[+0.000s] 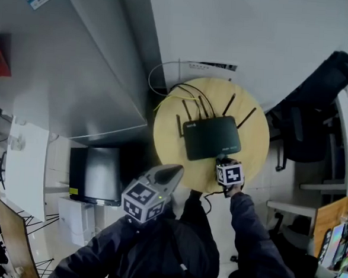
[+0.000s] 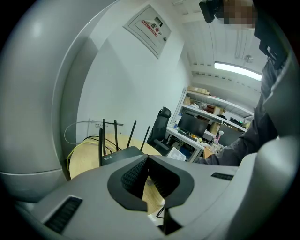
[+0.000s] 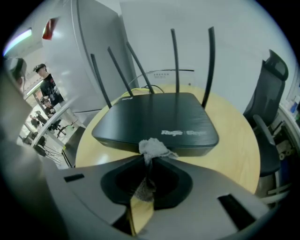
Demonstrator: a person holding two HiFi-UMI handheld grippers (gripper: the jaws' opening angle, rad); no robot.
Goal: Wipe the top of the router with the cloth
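Cloth (image 3: 153, 147), fuzzy grey wad, pinched in R gripper (image 3: 148, 160) jaws near flat black router (image 3: 159, 117); L gripper (image 2: 147, 160) jaws closed.

cloth (image 3: 151, 148) mostly hidden inside right tongs (image 3: 149, 158), chair (image 3: 275, 77) cropped at edge

A round wooden table (image 1: 250, 152) stands against a white wall (image 1: 258, 34). To the table's left rises a tall grey cabinet (image 1: 78, 69); to its right sits a black office chair (image 1: 312, 115), and beyond that, desks with monitors (image 2: 197, 126) under a ceiling strip light (image 2: 236, 70).
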